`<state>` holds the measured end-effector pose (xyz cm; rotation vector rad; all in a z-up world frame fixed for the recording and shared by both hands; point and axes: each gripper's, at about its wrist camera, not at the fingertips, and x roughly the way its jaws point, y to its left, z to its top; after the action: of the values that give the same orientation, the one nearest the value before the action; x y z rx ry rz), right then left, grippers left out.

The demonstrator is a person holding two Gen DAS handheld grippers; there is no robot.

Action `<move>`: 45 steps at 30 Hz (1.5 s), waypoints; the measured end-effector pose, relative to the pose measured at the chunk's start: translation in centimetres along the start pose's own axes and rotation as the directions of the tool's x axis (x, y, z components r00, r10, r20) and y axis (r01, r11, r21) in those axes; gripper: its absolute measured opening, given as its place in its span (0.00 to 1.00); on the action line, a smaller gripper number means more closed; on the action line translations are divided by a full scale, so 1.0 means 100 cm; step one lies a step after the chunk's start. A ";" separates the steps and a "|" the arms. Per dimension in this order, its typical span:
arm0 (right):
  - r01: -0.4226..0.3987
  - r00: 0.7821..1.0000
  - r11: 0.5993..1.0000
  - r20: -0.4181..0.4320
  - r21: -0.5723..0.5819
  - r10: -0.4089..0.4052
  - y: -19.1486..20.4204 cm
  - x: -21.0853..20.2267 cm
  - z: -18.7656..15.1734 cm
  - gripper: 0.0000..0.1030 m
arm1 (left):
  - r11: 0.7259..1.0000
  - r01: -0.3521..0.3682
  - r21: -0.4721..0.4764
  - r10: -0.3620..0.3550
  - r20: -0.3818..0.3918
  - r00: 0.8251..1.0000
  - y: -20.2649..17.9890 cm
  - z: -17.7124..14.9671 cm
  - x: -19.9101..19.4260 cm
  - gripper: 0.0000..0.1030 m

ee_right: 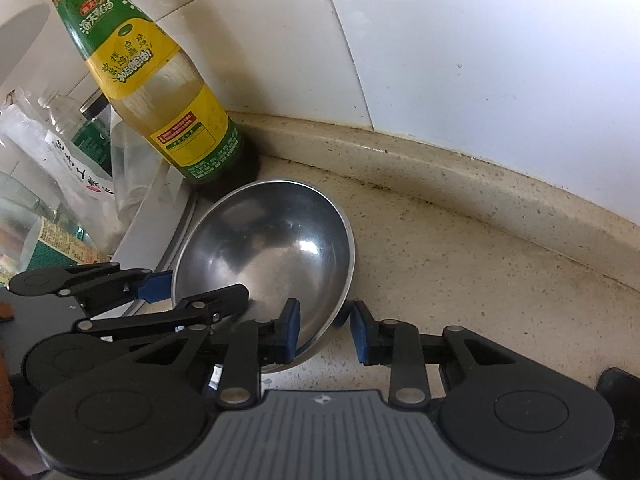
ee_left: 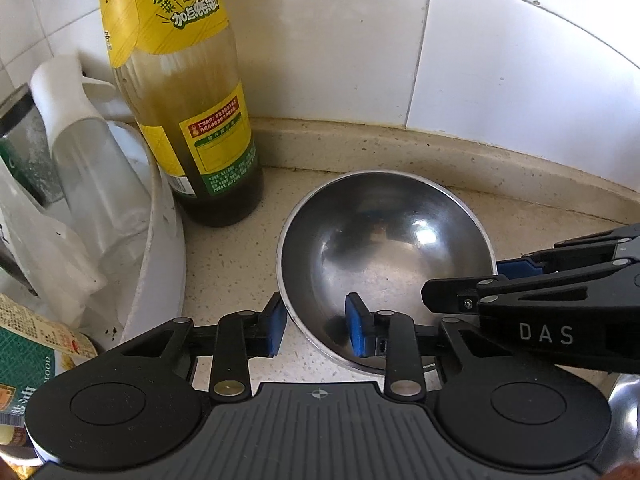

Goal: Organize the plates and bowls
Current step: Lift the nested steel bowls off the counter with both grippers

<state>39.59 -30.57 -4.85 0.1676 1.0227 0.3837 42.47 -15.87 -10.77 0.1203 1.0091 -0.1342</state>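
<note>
A shiny steel bowl (ee_left: 380, 240) (ee_right: 272, 248) stands upright on the speckled counter near the tiled wall. My left gripper (ee_left: 316, 328) (ee_right: 196, 288) straddles its near-left rim, one blue pad outside the wall and the other inside, shut on the bowl. My right gripper (ee_right: 326, 332) (ee_left: 472, 280) straddles the rim on the bowl's right side in the same way, with one pad inside and one outside, and is also shut on it. The bowl holds nothing.
A tall sauce bottle (ee_left: 192, 120) (ee_right: 160, 100) with a yellow and green label stands just behind the bowl. A white basin (ee_left: 160, 260) with a clear jug and packets crowds the left. The raised counter ledge (ee_left: 440, 152) and white tiles close off the back.
</note>
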 end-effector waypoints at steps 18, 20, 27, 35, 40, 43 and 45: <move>0.014 0.998 1.000 0.062 -0.006 -0.013 0.007 -0.034 0.003 0.34 | 1.000 0.003 0.022 -0.004 0.063 0.998 -0.007 0.003 -0.035 0.39; 0.016 0.998 1.000 0.067 -0.008 -0.015 0.008 -0.038 0.003 0.34 | 1.000 0.003 0.022 -0.005 0.070 0.998 -0.007 0.003 -0.039 0.39; 0.022 0.996 1.000 0.086 -0.016 -0.021 0.011 -0.055 0.000 0.34 | 1.000 0.006 0.021 -0.008 0.094 0.996 -0.006 0.002 -0.053 0.39; 0.030 0.994 0.999 0.107 -0.022 -0.027 0.019 -0.075 -0.006 0.34 | 1.000 0.010 0.026 -0.013 0.118 0.993 -0.007 0.001 -0.073 0.39; 0.032 0.993 0.999 0.117 -0.027 -0.029 0.029 -0.088 -0.012 0.34 | 0.999 0.014 0.032 -0.018 0.135 0.991 -0.007 -0.002 -0.084 0.40; 0.031 0.993 0.999 0.113 -0.024 -0.028 0.036 -0.095 -0.020 0.34 | 0.999 0.019 0.038 -0.024 0.144 0.989 -0.007 -0.007 -0.093 0.40; 0.035 0.993 0.999 0.110 -0.027 -0.032 0.041 -0.099 -0.028 0.34 | 0.999 0.023 0.041 -0.029 0.146 0.989 -0.007 -0.012 -0.100 0.41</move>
<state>31.70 -30.78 2.91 0.1439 0.9106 0.3551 36.08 -15.77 -2.93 0.1314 0.8613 -0.1842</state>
